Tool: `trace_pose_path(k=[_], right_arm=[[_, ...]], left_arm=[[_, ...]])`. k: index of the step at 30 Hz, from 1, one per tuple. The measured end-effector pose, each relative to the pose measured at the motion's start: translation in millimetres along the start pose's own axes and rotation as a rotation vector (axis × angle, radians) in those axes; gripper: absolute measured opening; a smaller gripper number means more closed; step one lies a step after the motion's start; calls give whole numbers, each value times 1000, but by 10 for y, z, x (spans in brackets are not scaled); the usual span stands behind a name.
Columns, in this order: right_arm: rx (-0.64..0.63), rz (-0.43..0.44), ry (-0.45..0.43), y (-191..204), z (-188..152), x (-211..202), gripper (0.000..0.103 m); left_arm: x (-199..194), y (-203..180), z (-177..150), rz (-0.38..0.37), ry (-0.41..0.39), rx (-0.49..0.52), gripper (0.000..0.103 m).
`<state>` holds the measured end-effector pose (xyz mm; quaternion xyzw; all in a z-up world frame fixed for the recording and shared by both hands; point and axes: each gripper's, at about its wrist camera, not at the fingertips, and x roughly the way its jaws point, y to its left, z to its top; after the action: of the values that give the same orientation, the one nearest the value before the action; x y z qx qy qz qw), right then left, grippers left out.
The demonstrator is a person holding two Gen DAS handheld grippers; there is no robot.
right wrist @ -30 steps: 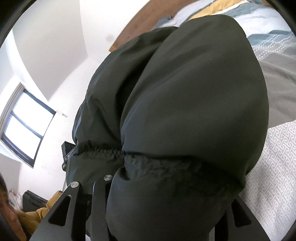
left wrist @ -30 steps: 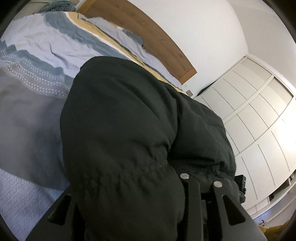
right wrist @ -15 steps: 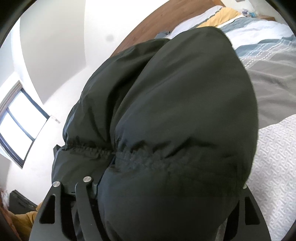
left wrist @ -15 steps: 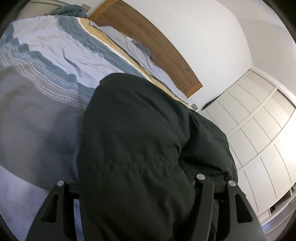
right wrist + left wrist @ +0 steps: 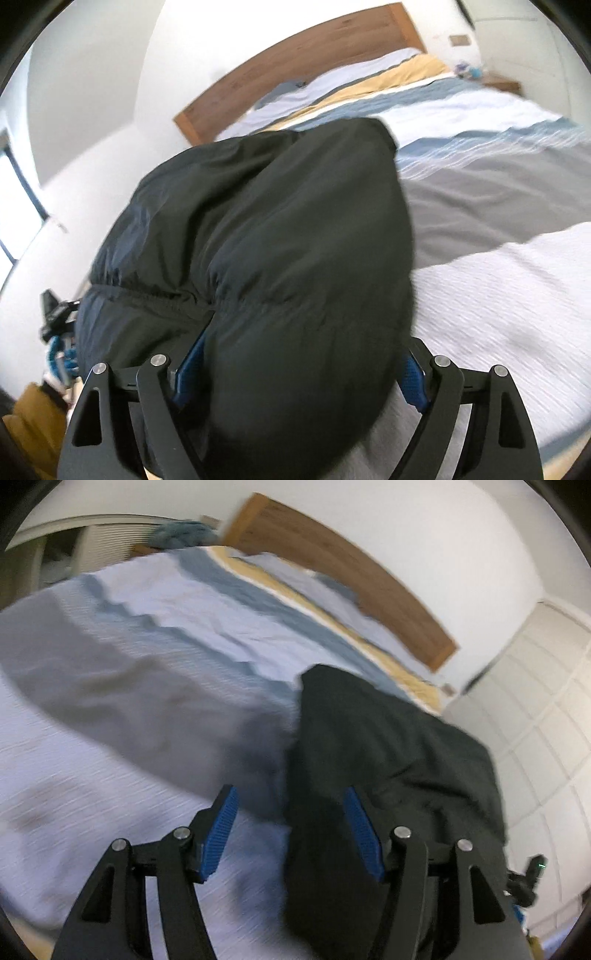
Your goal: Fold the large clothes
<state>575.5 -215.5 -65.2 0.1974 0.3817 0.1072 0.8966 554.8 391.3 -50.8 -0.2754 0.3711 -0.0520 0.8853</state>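
Observation:
A black puffy jacket [image 5: 388, 760] lies on the bed's striped duvet [image 5: 155, 657]. In the left wrist view my left gripper [image 5: 290, 805] is open, its blue pads [image 5: 221, 823] bare; the jacket's edge hangs by the right pad, not pinched. In the right wrist view the jacket [image 5: 280, 251] bulges up between the wide-apart fingers of my right gripper [image 5: 299, 358]. The blue pads [image 5: 412, 380] stand on either side of the bulk, and the fabric hides most of them.
A wooden headboard [image 5: 343, 568] and pillows lie at the bed's far end. White wardrobe doors [image 5: 543, 701] stand to the right. A window [image 5: 14, 206] is at the left of the right wrist view. The grey and white duvet [image 5: 498, 258] spreads beside the jacket.
My left gripper has opened and let go of the jacket, swinging left so more duvet shows. My right gripper's fingers have spread wide. The jacket has sunk lower onto the bed.

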Motion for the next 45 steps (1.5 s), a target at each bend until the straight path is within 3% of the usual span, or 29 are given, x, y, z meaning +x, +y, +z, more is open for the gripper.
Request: trace_pose_path(k=[3, 7, 15, 18, 24, 28, 35, 45], right_arm=[[53, -67, -21, -6, -75, -253, 85], [87, -111, -49, 95, -270, -592, 86], [61, -202, -73, 656, -840, -1109, 99], [22, -253, -86, 894, -1090, -1229, 103], [-52, -337, -142, 1390, -1565, -1423, 103], [-111, -378, -187, 1694, -1816, -1594, 103], [-190, -414, -251, 2021, -2075, -1899, 103], [-242, -402, -295, 2195, -2235, -2171, 103]], left_arm=[[-228, 69, -214, 69, 14, -23, 59], [-624, -91, -616, 102, 16, -3, 59], [-1300, -556, -1393, 162, -35, 97, 59], [-1452, -757, -1644, 210, -44, 144, 80], [-1731, -1238, -2243, 305, -83, 280, 80], [-1834, -1482, -2567, 363, -119, 311, 80], [-2022, -1801, -2936, 388, -181, 332, 80], [-2273, -2069, -3162, 385, -235, 404, 80]])
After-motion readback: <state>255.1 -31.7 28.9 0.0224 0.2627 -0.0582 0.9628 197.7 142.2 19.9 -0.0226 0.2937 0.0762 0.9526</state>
